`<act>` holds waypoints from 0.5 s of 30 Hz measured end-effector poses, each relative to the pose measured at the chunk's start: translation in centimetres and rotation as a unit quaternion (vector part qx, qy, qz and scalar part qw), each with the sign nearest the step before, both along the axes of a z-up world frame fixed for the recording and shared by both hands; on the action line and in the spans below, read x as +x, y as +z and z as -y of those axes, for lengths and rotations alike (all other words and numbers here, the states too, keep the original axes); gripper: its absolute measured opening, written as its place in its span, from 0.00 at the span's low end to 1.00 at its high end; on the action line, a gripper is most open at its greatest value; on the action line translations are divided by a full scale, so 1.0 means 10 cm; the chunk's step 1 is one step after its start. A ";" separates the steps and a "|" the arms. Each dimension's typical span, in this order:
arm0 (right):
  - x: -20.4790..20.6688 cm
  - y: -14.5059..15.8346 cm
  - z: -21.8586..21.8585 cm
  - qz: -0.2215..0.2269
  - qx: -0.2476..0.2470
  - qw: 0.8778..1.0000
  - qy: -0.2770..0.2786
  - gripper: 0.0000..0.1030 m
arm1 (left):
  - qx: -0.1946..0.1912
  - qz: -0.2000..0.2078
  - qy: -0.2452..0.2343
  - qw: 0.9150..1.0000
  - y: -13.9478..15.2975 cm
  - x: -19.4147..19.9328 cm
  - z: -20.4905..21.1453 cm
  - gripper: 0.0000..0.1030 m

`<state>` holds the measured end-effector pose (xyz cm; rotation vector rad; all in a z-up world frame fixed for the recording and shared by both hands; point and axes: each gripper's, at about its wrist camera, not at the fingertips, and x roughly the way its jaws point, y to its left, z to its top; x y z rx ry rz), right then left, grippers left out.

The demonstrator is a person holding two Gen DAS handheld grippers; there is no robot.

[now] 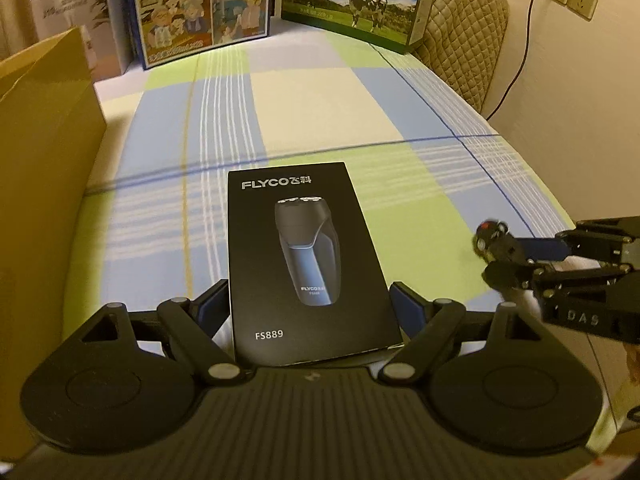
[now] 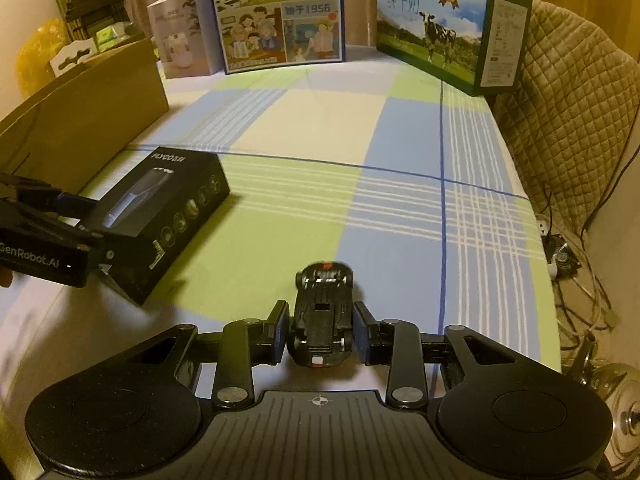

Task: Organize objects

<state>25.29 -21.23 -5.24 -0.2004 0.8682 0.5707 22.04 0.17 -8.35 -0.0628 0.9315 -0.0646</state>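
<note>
A: Left wrist view. Left gripper [image 1: 310,306] clamped on the near end of a black cardboard shaver box [image 1: 304,260], lying flat over the green, blue and cream checked cloth [image 1: 280,120]. Brown cardboard box [image 1: 44,168] at left.

B: Right wrist view. Right gripper [image 2: 320,326] closed against a small black toy car [image 2: 322,314], upside down, wheels up, nose pointing away. Shaver box lies well to its left.

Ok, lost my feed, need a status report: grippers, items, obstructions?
Left gripper shut on black rectangular shaver box. Right gripper shut on small black toy car, upside down. Checked tablecloth ahead unobstructed.
</note>
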 end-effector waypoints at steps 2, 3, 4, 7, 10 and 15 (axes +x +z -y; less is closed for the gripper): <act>-0.06 0.03 0.05 -0.002 0.004 1.000 0.000 0.34 | 0.001 -0.002 0.001 1.000 0.01 -0.06 -0.03 0.79; -0.08 0.04 0.08 -0.005 0.005 1.000 -0.002 0.34 | 0.001 -0.003 0.002 1.000 0.01 -0.09 -0.04 0.79; -0.10 0.04 0.11 -0.008 0.004 1.000 -0.004 0.35 | 0.000 -0.003 0.003 1.000 0.02 -0.11 -0.05 0.79; -0.13 0.01 0.13 -0.021 -0.004 1.000 -0.001 0.35 | -0.001 -0.003 0.006 1.000 0.03 -0.16 -0.08 0.79; -0.18 0.03 0.04 -0.032 0.023 0.999 0.034 0.35 | -0.001 0.000 0.006 1.000 0.05 -0.20 -0.09 0.79; -0.27 0.10 -0.13 -0.018 0.022 0.996 0.082 0.35 | -0.003 0.005 0.008 1.000 0.08 -0.22 -0.14 0.79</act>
